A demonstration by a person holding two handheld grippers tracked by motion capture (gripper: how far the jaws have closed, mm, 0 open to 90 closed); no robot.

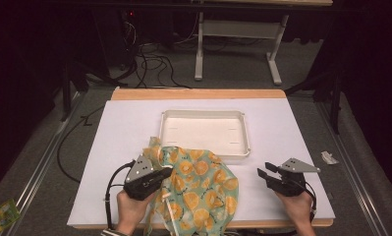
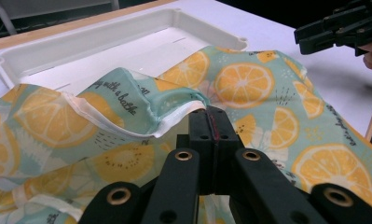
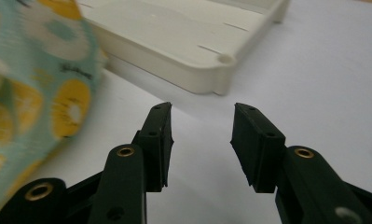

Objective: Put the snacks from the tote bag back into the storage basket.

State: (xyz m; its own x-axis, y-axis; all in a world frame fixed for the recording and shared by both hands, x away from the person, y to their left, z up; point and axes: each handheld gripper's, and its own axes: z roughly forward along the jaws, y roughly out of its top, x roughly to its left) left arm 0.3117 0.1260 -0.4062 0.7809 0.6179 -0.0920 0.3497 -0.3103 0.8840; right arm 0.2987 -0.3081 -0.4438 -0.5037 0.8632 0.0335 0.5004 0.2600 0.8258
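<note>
A teal cloth printed with orange slices (image 1: 203, 187) lies crumpled on the near half of the white table, its far edge resting against the white tray (image 1: 171, 120). My left gripper (image 1: 165, 171) is shut on a white-hemmed fold of the cloth (image 2: 127, 107), jaws pressed together (image 2: 211, 116). My right gripper (image 1: 264, 171) stands open over bare table to the right of the cloth (image 3: 30, 98), nothing between its fingers (image 3: 201, 140). It also appears at the top right of the left gripper view (image 2: 314, 35).
The white tray (image 2: 104, 39) is shallow and holds nothing; its near right corner (image 3: 223, 70) lies just ahead of my right gripper. A wooden strip (image 1: 198, 93) borders the table's far edge. Cables and a desk frame (image 1: 233, 44) lie on the floor beyond.
</note>
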